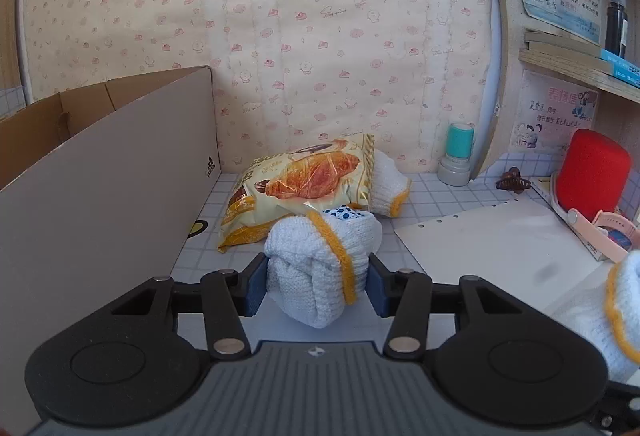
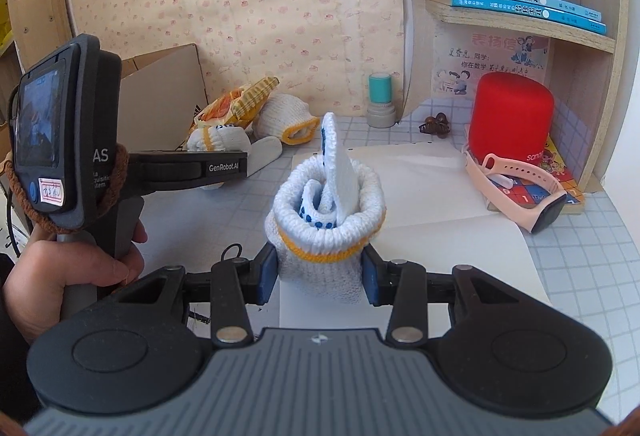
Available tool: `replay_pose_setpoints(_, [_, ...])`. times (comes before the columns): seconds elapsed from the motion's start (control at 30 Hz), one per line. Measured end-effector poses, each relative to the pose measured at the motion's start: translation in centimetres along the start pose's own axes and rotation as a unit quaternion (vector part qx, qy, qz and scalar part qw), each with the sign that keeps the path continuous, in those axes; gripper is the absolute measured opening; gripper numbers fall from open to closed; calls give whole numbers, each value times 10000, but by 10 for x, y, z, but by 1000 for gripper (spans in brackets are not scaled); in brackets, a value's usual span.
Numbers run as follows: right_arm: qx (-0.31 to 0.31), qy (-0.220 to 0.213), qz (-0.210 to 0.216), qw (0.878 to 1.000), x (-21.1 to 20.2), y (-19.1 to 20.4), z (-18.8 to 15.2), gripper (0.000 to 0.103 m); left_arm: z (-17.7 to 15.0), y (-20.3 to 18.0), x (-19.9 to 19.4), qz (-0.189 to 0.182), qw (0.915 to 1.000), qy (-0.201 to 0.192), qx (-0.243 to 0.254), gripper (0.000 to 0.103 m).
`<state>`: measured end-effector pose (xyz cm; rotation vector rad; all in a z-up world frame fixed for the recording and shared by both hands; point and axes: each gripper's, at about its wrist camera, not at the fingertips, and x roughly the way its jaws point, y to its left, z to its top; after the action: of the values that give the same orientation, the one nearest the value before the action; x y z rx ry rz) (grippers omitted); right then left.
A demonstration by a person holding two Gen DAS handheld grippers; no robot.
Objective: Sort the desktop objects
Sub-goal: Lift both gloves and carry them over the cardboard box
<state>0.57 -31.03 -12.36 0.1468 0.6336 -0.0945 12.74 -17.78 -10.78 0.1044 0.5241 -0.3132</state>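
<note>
Your left gripper (image 1: 318, 286) pinching a folded knit glove (image 1: 316, 268), your right gripper (image 2: 320, 274) clamping a rolled glove bundle (image 2: 326, 224), croissant packet (image 1: 304, 179) behind

Both fisheye views sit low and close behind a hand-held gripper, looking forward and downward across the white grid-patterned surface (image 1: 432, 195) toward the pink-printed wall covering (image 1: 280, 35). Left wrist view: nearer the tall grey cardboard box (image 1: 120, 175). Right wrist view: further right, facing the wooden shelf (image 2: 520, 21). Shared: teal-capped stamp (image 1: 458, 155), red cylindrical speaker (image 2: 512, 115), croissant snack bag (image 1: 304, 179).
</note>
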Motion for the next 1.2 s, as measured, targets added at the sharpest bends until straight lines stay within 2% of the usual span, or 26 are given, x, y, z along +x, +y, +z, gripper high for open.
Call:
replay_pose_setpoints(0.43, [-61,-55,22,10000,-13,9,-4,42,-22,13,-69,-245,9992,-304,91,52])
replay_pose_setpoints(0.73, [-171,-204,94,9996,-34,27,-3,42,-23,27,-115,-305,9975,-642,9,52])
replay_pose_setpoints(1.2, [-459,-537,253,9972,-66,63,11,42,-8,67,-175,24,9916,-1273,-216,52])
